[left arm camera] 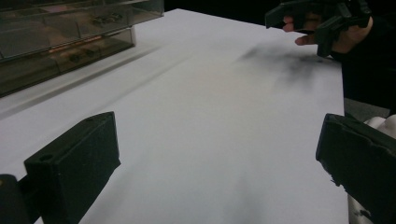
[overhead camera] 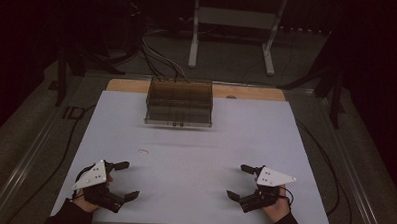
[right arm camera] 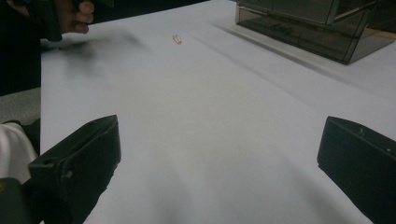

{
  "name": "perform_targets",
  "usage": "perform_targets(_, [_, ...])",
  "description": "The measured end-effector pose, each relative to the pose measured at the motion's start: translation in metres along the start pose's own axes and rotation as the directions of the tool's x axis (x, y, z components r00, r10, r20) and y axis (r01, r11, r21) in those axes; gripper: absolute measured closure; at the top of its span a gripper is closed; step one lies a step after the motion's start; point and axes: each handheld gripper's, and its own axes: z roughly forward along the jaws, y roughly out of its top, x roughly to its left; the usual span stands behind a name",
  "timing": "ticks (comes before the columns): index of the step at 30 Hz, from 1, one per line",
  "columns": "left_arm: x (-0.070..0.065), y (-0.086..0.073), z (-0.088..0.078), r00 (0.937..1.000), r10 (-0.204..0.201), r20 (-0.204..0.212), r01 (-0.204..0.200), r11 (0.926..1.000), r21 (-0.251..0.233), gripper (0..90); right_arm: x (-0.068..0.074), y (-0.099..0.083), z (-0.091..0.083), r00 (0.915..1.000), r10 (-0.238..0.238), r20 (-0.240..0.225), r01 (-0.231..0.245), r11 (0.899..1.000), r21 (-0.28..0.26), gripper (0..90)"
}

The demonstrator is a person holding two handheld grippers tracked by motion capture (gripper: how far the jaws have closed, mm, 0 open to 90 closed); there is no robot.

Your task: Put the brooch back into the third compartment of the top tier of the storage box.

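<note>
Too small and faint in the high view to identify: a pale little object [overhead camera: 143,151] on the white table [overhead camera: 195,142] ahead of the left gripper [overhead camera: 126,179]; in the right gripper view, just a thin looped shape [right arm camera: 177,38], perhaps a clip. Behind tinted walls, contents of the clear box [overhead camera: 179,104] reduced to dark specks and blurs. Cut off by picture edges: both forearms at the bottom of the high view, the box [left arm camera: 70,37] at the top left of the left gripper view, and the far hand [right arm camera: 70,14] at the top of the right gripper view.
</note>
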Motion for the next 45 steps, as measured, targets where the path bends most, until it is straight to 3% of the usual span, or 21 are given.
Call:
perform_targets(8, [0.002,-0.001,0.001,0.9996,-0.019,0.020,0.018,0.9997,0.018,0.5,-0.001,-0.001,0.002,1.0000,-0.004,0.009,0.004,1.000,0.002,0.0])
perform_targets(14, [0.000,0.000,0.003,0.9998,0.003,0.022,-0.004,0.9993,0.037,0.5,0.000,-0.001,0.004,0.9998,-0.012,0.013,0.012,1.000,0.029,0.0])
perform_targets(20, [-0.004,0.001,0.007,0.9986,0.013,0.051,-0.017,0.9979,0.062,0.5,0.000,0.000,0.004,0.9998,0.013,-0.014,-0.012,1.000,0.024,0.0])
perform_targets(32, [-0.008,0.007,0.009,0.9951,0.014,0.098,-0.021,0.9978,0.063,0.5,0.002,0.004,0.002,0.9994,0.021,-0.026,-0.021,1.000,0.003,0.0])
perform_targets(38, [-0.012,0.013,0.011,0.9895,0.029,0.141,-0.038,0.9972,0.064,0.5,0.002,0.005,0.001,0.9992,0.026,-0.030,-0.026,1.000,-0.012,0.0])
perform_targets(45, [-0.017,0.024,0.011,0.9854,0.049,0.163,-0.055,0.9978,0.037,0.5,0.003,0.005,0.002,0.9993,0.025,-0.028,-0.025,1.000,-0.010,0.0])
